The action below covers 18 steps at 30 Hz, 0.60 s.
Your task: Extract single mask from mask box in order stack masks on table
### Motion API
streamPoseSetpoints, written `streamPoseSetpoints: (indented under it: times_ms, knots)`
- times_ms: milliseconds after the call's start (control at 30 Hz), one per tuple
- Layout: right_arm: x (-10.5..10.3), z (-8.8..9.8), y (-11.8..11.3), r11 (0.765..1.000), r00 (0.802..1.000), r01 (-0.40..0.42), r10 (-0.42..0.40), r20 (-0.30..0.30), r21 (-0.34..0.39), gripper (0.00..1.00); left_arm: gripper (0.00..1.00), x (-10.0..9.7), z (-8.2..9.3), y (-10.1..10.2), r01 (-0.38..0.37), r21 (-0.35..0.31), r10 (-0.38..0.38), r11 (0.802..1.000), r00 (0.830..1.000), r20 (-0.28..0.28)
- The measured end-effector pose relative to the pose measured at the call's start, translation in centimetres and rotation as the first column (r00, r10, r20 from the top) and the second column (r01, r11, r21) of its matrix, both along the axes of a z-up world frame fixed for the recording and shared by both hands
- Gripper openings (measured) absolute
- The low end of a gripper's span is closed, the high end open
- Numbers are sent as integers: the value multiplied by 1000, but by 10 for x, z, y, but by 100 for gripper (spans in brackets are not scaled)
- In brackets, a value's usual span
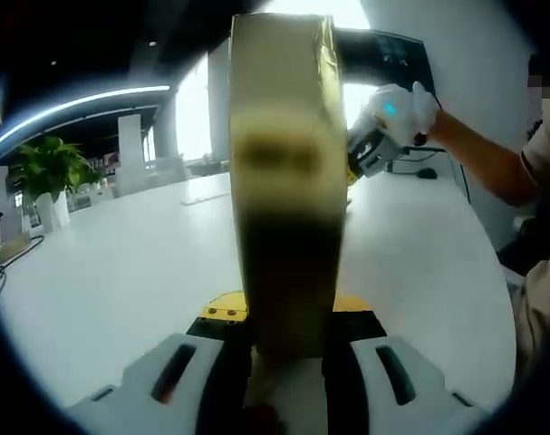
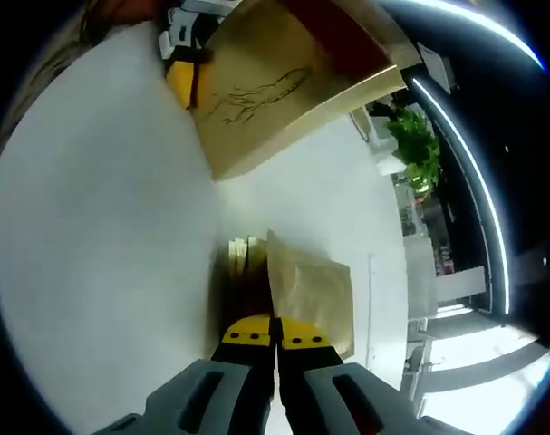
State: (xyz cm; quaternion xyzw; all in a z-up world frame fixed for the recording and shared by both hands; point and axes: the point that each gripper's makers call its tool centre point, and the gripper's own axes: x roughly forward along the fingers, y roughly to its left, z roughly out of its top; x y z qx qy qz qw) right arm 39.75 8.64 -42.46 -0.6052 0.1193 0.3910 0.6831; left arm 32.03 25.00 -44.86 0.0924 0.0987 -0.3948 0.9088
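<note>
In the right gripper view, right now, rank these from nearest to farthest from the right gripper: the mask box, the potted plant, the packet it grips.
1. Mask packet: pinched in the right gripper, above the table.
2. Mask box: beyond, held up at top centre.
3. Potted plant: farthest, upper right, past the box.

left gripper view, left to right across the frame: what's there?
Potted plant → mask box clamped upright in the left tongs → right tongs → gloved hand holding them → person's forearm.
</note>
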Motion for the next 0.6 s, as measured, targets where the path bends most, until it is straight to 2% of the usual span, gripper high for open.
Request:
streamPoseSetpoints:
  times_ms: [267,367,400,467,600]
  knots:
    - [2,-2,1,1000,1000,14,-14,-6,7,0,20,-1,1,-1,0,1,0,1000,1000,1]
    - [2,-4,-2,999,999,47,-47,-17,21,0,20,-2,1,-2,-1,0,1,1000,1000,0]
    - [1,-2,-3,998,999,54,-54,-7,27,3,20,-2,1,-2,-1,0,1,1000,1000,-1]
    - [0,3,-6,995,997,75,-76,3,66,6,20,-1,1,-1,-2,0,2,1000,1000,-1]
    - [-8,11,-8,968,991,132,-126,-45,215,9,20,-1,1,-1,-2,1,2,1000,1000,0]
